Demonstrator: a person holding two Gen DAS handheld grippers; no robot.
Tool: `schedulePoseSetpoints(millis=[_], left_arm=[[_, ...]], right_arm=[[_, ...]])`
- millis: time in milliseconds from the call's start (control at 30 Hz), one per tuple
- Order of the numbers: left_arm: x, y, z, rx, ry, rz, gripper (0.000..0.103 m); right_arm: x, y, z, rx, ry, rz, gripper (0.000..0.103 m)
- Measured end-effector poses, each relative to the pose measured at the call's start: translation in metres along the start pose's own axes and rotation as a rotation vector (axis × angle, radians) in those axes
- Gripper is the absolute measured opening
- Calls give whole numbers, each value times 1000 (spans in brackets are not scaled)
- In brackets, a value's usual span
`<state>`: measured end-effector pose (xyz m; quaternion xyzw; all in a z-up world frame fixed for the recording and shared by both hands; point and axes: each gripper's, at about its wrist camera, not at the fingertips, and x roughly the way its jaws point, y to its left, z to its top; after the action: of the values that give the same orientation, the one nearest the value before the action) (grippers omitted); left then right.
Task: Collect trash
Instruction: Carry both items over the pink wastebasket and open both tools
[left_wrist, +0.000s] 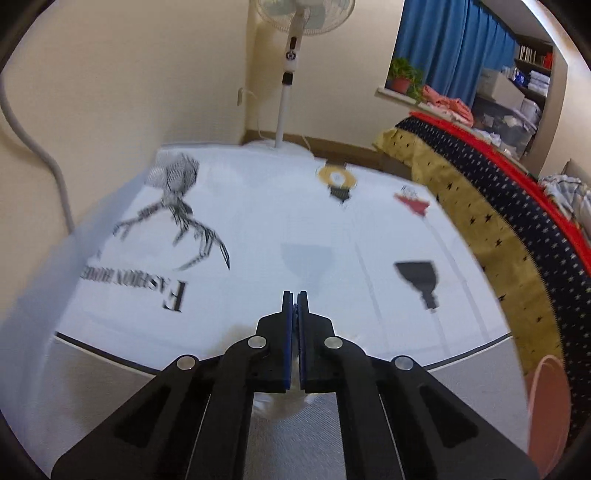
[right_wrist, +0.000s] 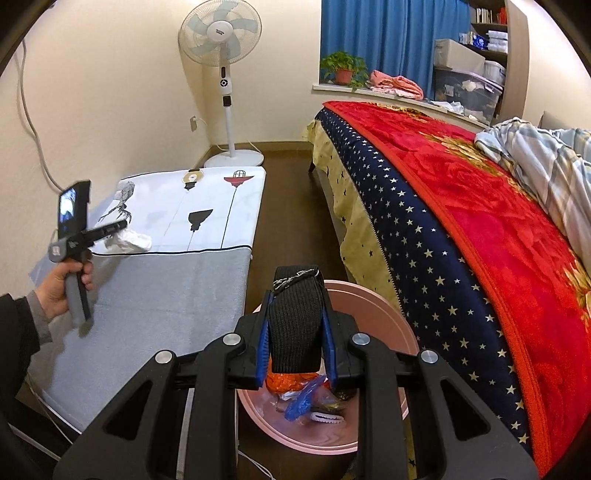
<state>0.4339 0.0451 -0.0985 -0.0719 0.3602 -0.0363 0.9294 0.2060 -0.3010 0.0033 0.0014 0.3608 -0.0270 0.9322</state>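
A crumpled white tissue (right_wrist: 129, 240) lies at the near edge of the white printed cloth on the low table (right_wrist: 207, 206). My left gripper (right_wrist: 123, 223), held by a person's hand (right_wrist: 59, 291), has its tips on that tissue. In the left wrist view the left gripper (left_wrist: 295, 295) is shut, its blue pads together, and a bit of the white tissue (left_wrist: 286, 395) shows beneath the jaws. My right gripper (right_wrist: 295, 299) is shut on a black woven strap (right_wrist: 295, 332) above the pink bin (right_wrist: 369, 306). The bin holds an orange net, a blue wrapper and other scraps.
The bed (right_wrist: 480, 203) with a red blanket and starred valance runs along the right. A narrow strip of brown floor separates it from the table. A standing fan (right_wrist: 229, 110) is in the far corner. The pink bin (left_wrist: 546, 398) shows at the table's right end.
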Motion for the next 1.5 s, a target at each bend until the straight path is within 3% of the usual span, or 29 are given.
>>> schedulePoseSetpoints(millis=[300,467,667,1000,1233,1500], left_arm=[[-120,-31,16,29,-98,-68,2],[-198,-67,-8,66,-148,-156,2],[-253,-107,-55,112,-160,-196,2],[-273,-164,-97,185,-91,-254,2],[-273,-193,-99,228,-84,-269,2],[-236,-215,-86,236,-41,-320,2]], right_arm=[[-17,0,1,-8,-44,54,24],[-31,1,-2,-39,-91,92,24],[-52,-2,-11,-41,-144,138,24],[-79,-22,-27,-14,-187,151,24],[-83,-46,-26,52,-191,137,24],[-65,-52,-24,52,-159,91,24]])
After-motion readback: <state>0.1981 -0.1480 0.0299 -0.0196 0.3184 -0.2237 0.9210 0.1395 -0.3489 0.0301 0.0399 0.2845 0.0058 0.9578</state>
